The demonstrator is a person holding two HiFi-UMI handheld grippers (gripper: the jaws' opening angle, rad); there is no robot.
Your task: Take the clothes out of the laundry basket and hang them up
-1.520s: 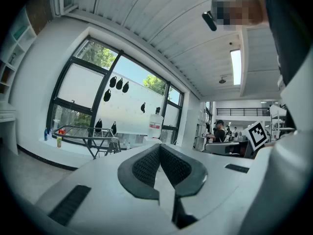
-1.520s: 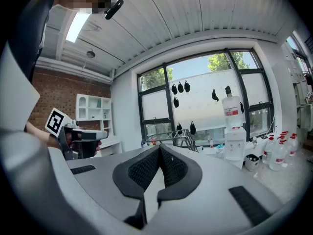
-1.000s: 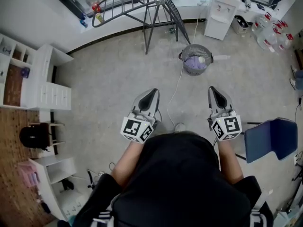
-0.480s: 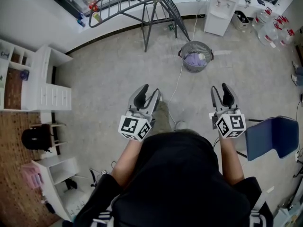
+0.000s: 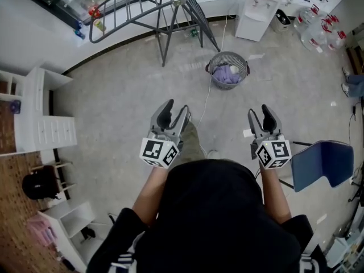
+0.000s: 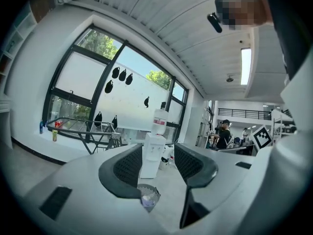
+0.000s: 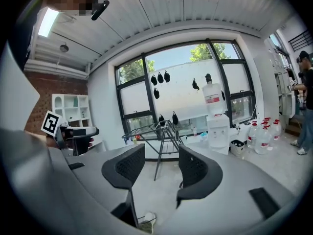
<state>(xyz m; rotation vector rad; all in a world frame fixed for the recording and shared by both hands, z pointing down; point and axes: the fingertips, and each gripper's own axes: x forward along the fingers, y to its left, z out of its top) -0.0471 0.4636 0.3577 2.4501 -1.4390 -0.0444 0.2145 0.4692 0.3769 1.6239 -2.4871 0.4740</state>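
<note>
A round wire laundry basket [image 5: 227, 71] with lilac clothes [image 5: 226, 74] in it stands on the floor ahead, beside the legs of a metal drying rack [image 5: 165, 10]. My left gripper [image 5: 175, 108] and right gripper [image 5: 259, 111] are held out side by side at waist height, well short of the basket. Both have just been opening their jaws, and nothing is between them. In the left gripper view the basket [image 6: 148, 196] shows low between the pads of the left gripper [image 6: 156, 163]. The right gripper [image 7: 161, 168] faces the rack [image 7: 164, 131].
A white water dispenser [image 5: 259, 7] stands behind the basket, with several water bottles [image 5: 318, 30] to its right. A blue chair [image 5: 321, 164] is at my right, white drawers and shelves [image 5: 45, 129] at my left. A cable [image 5: 207, 104] runs across the floor.
Both grippers went from shut to open. I have stepped a little forward, so the shelves at the left have slid back in the head view.
</note>
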